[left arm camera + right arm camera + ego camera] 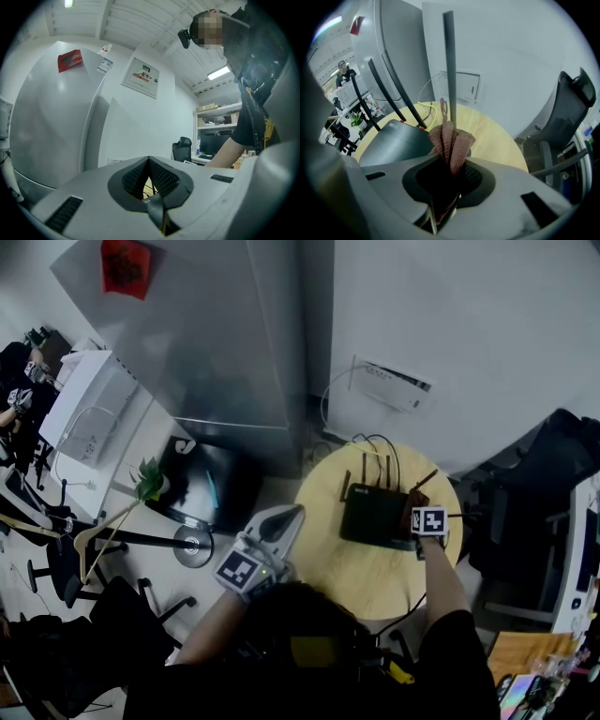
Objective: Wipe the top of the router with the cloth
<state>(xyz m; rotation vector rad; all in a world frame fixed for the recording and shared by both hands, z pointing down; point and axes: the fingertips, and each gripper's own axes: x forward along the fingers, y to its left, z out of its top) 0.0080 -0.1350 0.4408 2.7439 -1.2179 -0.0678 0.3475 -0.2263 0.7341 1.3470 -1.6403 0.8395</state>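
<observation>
I am pinching the brown cloth (451, 140) tight in my right claw (450, 164), at the edge of the black router (391, 140) on the round table (366, 582), ready to rub its top. I am holding my left claw (149, 161) closed and empty, off to the side so it isn't in the way.

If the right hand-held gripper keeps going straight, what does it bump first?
Probably the upright black antenna of the router, standing right ahead of the cloth that the right hand-held gripper pinches. How far off is hard to tell.
</observation>
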